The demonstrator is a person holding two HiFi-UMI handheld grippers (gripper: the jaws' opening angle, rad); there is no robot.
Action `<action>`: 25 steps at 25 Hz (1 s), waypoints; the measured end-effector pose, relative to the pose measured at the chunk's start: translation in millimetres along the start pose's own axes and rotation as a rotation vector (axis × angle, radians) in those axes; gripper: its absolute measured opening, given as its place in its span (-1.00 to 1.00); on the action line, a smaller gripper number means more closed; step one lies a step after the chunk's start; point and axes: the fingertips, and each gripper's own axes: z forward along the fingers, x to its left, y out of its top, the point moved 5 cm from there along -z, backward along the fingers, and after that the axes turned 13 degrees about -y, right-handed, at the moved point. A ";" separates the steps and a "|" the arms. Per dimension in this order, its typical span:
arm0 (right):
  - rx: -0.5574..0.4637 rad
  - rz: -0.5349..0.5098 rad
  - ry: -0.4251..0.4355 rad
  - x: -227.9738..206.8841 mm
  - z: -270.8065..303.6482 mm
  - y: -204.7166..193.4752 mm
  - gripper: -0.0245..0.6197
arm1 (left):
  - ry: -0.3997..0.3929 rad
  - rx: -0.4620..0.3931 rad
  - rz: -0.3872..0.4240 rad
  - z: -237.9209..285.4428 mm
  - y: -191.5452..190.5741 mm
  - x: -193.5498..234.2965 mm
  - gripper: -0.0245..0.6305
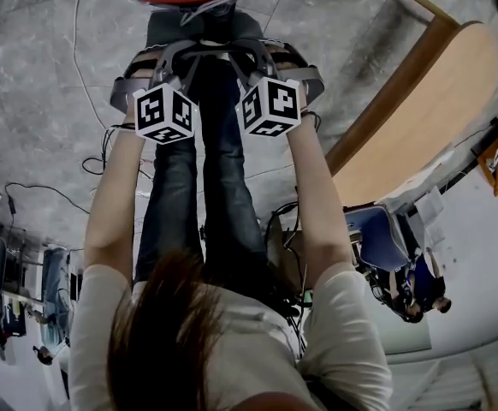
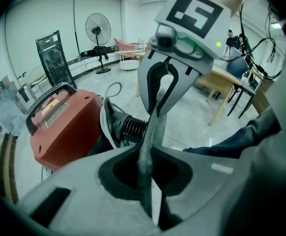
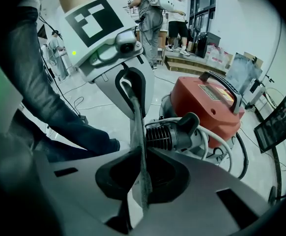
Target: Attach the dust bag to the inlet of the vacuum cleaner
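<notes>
- Holding, between two grippers: one dust bag [image 2: 151, 132], grey fabric, seen edge-on as a thin strip stretched taut from one pair of jaws to the other. It hangs in the air in front of the person's legs, apart from the machine.
- Left gripper [image 2: 147, 149]: jaws almost together, pinching one edge of the bag.
- Right gripper [image 3: 142, 150]: jaws likewise narrow, pinching the opposite edge. It faces the left gripper at close range.
- Vacuum cleaner [image 3: 209, 104]: red body with a black handle, standing on the grey floor [image 1: 52, 75] just beyond the person's feet and below the grippers.
- Black ribbed hose cuff [image 3: 170, 136]: at the vacuum's near side. The inlet is probably in this area, but the opening itself cannot be made out.
- Step in hand, as judged: carrying the bag toward the machine. Attachment has not begun.
- Handling note: keep both pinches firm and move the two hands together, so the fabric neither sags nor tears.
- Handling note: find the bag's collar and turn it to face the inlet before lowering. The collar's position cannot be read while the bag is edge-on.
- Risk: soft fabric will fold once the tension drops, and one slipped grip would let the bag swing against the hose cuff.
</notes>
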 end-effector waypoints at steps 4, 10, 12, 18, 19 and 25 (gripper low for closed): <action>0.006 -0.014 0.008 -3.6 0.0 -1.3 -0.82 | 0.004 -0.004 -0.017 0.9 2.2 1.1 -0.81; 0.004 -0.047 0.038 -12.7 4.7 -3.5 -0.81 | 0.001 -0.023 -0.054 4.7 3.0 6.0 -0.80; 0.000 -0.055 0.054 -16.6 7.5 -3.1 -0.80 | -0.002 -0.029 -0.067 4.7 2.5 8.7 -0.79; -0.001 -0.043 0.089 -27.4 12.9 -3.6 -0.77 | -0.009 -0.047 -0.127 6.0 3.7 15.6 -0.77; -0.001 -0.019 0.081 -27.3 12.8 -4.0 -0.77 | -0.008 -0.043 -0.130 6.1 4.2 17.0 -0.77; 0.021 0.252 0.016 -21.8 10.5 -15.5 -0.77 | -0.021 0.012 -0.072 9.0 15.6 29.0 -0.75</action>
